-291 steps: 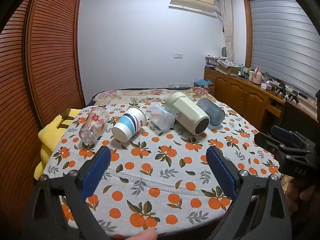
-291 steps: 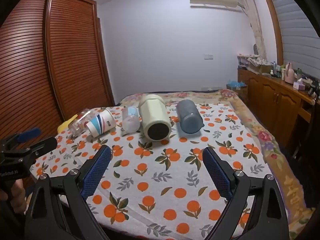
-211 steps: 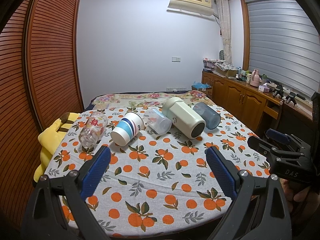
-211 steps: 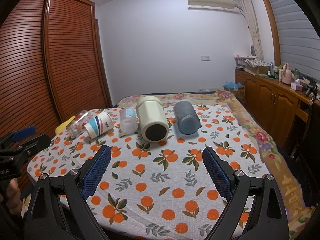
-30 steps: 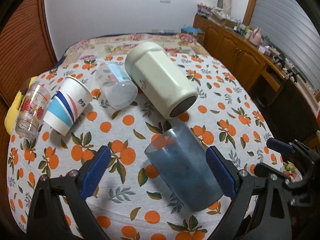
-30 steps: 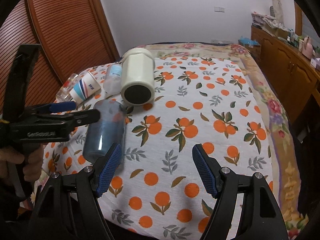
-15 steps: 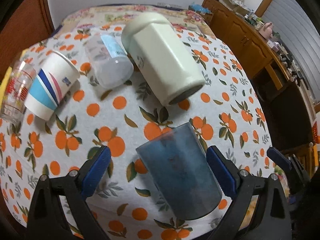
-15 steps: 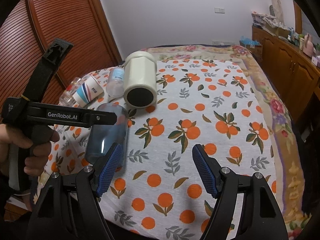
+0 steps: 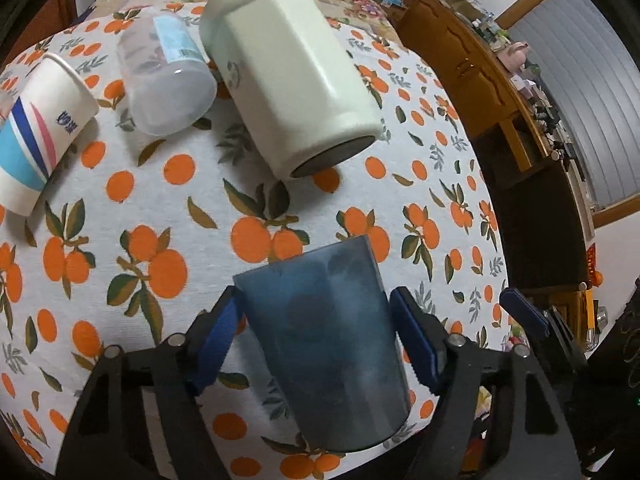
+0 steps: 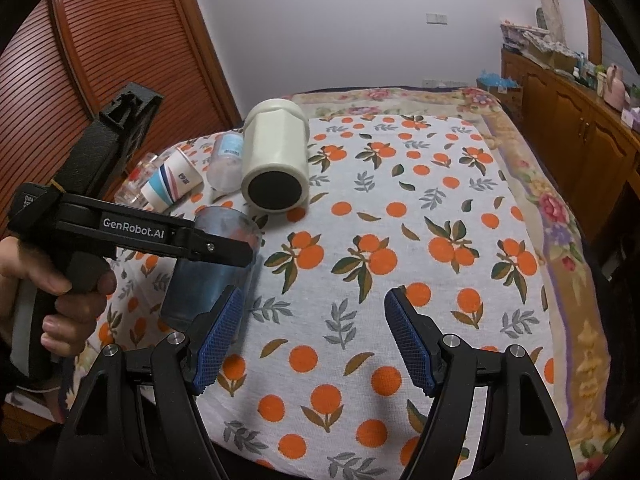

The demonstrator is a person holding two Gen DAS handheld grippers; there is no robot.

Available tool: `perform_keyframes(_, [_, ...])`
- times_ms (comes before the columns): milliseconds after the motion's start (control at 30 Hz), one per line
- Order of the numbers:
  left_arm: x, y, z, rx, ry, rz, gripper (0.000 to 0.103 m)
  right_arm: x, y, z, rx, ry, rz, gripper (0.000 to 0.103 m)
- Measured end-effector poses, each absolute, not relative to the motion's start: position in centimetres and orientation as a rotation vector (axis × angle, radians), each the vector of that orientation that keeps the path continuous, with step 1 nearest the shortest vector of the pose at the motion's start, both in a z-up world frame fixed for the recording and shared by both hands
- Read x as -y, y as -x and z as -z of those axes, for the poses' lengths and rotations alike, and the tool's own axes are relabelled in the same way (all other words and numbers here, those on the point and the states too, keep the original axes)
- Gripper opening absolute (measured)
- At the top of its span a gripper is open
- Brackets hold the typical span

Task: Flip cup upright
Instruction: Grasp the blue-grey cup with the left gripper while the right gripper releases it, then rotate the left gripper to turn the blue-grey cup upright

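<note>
A translucent grey-blue cup (image 9: pixel 324 340) sits between the blue pads of my left gripper (image 9: pixel 316 328), which is shut on its sides. The cup is tilted, its wide end toward the camera, just above the orange-print cloth (image 9: pixel 168 168). In the right wrist view the same cup (image 10: pixel 208 268) shows behind the left gripper's black body (image 10: pixel 132 232), held in a hand. My right gripper (image 10: pixel 312 336) is open and empty, to the right of the cup above the cloth.
A large cream jar (image 9: pixel 288 80) lies on its side behind the cup. A clear plastic cup (image 9: pixel 164 80) and a striped paper cup (image 9: pixel 36 140) lie to its left. A glass (image 10: pixel 136 184) lies further left. A wooden cabinet (image 10: pixel 580 112) stands on the right.
My left gripper has closed from open onto the grey-blue cup and tipped further downward. The right gripper has stayed nearly still and open.
</note>
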State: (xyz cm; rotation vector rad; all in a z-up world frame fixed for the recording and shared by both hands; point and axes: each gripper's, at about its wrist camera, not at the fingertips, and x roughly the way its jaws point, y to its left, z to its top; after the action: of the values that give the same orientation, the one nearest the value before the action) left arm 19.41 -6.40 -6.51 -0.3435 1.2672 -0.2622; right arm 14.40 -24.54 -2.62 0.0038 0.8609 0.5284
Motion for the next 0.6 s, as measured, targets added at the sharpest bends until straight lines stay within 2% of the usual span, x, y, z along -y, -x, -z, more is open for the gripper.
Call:
perform_keyframes(367, [5.5, -15.9, 2.4, -0.992, 0.092, 0.212, 0.069, 24.3, -14.3, 3.2, -0.871, -0.001, -0.524, 0.075])
perform_keyframes(600, [5.6, -14.2, 2.0, -0.859, -0.024, 0.156, 0.068, 23.1, -14.1, 4.0, -0.883, 0.006, -0.543, 0.075])
